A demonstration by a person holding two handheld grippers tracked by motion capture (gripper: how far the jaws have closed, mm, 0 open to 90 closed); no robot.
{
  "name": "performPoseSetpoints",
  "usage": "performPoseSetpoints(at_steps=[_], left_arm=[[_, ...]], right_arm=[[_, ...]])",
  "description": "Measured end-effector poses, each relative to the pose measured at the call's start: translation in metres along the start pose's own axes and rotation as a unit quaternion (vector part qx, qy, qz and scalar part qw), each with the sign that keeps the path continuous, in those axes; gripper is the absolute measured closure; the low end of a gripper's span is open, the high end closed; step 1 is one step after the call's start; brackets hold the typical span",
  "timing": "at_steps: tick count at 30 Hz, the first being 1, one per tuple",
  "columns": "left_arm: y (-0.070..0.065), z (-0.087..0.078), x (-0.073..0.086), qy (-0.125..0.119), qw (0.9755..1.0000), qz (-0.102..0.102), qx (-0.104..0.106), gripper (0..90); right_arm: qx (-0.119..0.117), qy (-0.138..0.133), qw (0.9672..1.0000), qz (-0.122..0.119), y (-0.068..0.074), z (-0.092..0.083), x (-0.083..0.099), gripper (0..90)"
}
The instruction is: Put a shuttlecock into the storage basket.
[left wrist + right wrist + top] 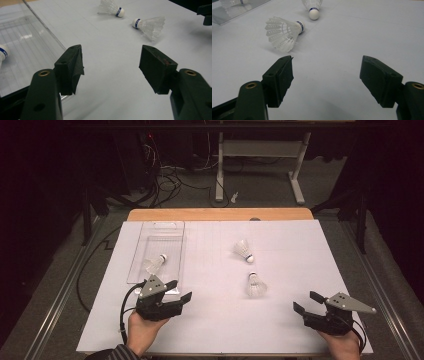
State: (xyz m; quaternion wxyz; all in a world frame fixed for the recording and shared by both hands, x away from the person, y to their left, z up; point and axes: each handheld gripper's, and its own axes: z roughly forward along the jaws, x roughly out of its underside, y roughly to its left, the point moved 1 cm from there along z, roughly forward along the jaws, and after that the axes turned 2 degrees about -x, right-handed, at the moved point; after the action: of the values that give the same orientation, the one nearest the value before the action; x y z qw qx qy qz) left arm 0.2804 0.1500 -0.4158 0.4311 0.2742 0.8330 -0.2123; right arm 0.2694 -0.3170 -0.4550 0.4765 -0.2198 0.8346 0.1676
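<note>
Fingers (280, 77) wide, both grippers, empty | near shuttlecock (283, 32) ahead-left of right gripper (327, 80), apart

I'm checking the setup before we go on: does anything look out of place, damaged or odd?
Little stands out. Two shuttlecocks, and, lie on their sides loose on the table, while a third lies in the clear tray. Both tongs, left and right, are open and empty.

Clear glossy plastic tray (159, 236), white matt paper sheet (300, 250) over wooden table (220, 214), feathery plastic shuttlecocks (283, 32).
</note>
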Motion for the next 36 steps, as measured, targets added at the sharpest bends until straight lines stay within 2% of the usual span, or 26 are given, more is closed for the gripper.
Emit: performPoseSetpoints(at_steps=[12,21,36], left_arm=[[-0.006,0.011,-0.007,0.003,0.9999,0.007,0.011,36.2],[-0.008,0.017,-0.011,0.000,0.9998,0.000,0.020,36.7],[-0.015,0.032,-0.020,0.002,0.9994,0.006,0.033,37.0]], right_arm=[[0.000,-0.001,1.0000,0.001,0.000,0.000,0.000,27.4],[0.001,-0.001,1.0000,0.001,-0.001,-0.001,0.000,27.4],[0.000,-0.002,1.0000,0.001,-0.001,-0.001,0.000,27.4]])
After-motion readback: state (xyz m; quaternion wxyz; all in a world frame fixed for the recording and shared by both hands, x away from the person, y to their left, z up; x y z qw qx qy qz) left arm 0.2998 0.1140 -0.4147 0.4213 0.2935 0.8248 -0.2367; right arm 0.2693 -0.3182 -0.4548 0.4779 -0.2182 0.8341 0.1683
